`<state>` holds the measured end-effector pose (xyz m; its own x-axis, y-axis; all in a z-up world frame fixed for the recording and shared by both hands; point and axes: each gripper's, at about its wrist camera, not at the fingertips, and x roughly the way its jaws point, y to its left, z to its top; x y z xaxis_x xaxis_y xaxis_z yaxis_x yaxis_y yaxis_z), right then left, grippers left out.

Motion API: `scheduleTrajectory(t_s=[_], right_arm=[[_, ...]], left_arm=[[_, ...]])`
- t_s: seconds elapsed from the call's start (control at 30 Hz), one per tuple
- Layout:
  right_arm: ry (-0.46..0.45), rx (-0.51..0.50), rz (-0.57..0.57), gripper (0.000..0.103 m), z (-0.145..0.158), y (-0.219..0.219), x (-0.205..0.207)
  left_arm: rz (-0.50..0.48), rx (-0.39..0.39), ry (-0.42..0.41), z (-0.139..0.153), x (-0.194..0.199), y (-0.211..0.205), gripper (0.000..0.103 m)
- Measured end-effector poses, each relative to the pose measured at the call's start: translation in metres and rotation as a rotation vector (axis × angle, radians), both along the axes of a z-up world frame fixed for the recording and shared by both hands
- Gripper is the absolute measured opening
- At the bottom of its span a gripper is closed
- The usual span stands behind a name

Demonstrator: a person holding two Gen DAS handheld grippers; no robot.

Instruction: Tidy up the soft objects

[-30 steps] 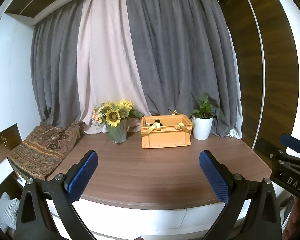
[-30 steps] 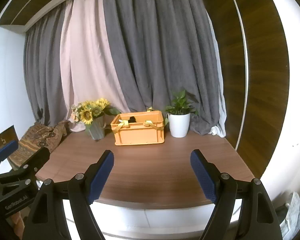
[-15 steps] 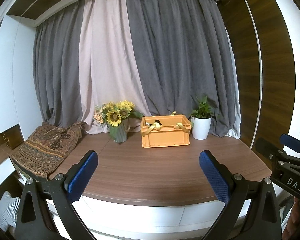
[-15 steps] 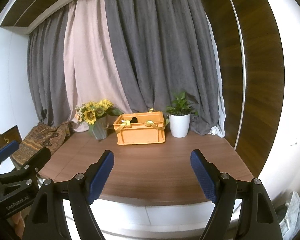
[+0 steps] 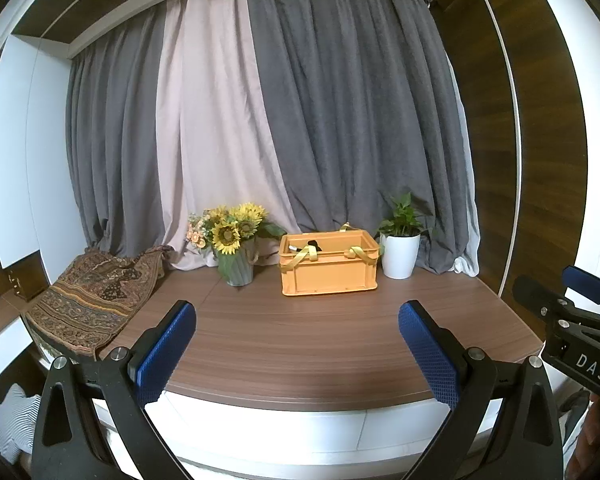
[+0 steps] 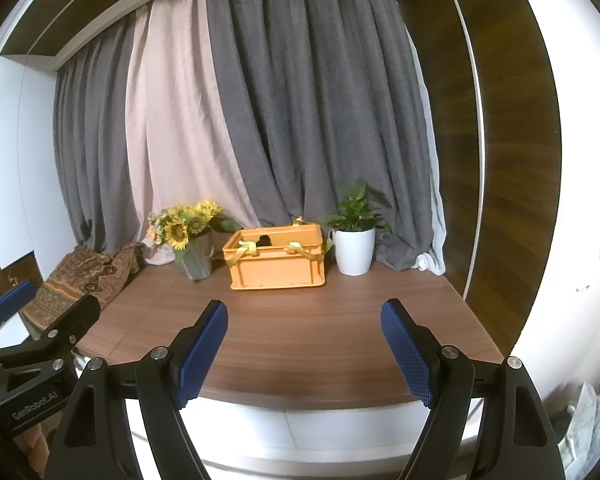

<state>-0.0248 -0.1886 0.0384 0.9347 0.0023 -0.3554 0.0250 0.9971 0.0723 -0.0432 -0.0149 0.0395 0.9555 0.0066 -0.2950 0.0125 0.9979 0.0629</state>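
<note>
Nearest, the left gripper (image 5: 297,322) and right gripper (image 6: 303,319) hang before the front edge of the wooden surface (image 5: 300,332), each with jaws spread wide and nothing between them. Farther back at the left end, a patterned cloth (image 5: 92,300) drapes over the edge. Farthest, before the curtain (image 5: 300,120), an orange crate (image 5: 328,270) with yellow handles stands between a sunflower vase (image 5: 234,246) and a white potted plant (image 5: 400,248).

An orange crate (image 5: 329,265) stands at the worktop's (image 5: 320,336) back edge between a sunflower vase (image 5: 236,268) and a potted plant (image 5: 400,250).
</note>
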Motion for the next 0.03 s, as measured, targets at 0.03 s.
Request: scheduleTrajectory(t_s=[0.03], right_arm=[[-0.001,0.001,-0.001,0.080,0.0004,-0.0011,-0.0013]], left_arm=[[0.000,0.001,0.000,0.0001,0.0000,-0.0005,0.103]])
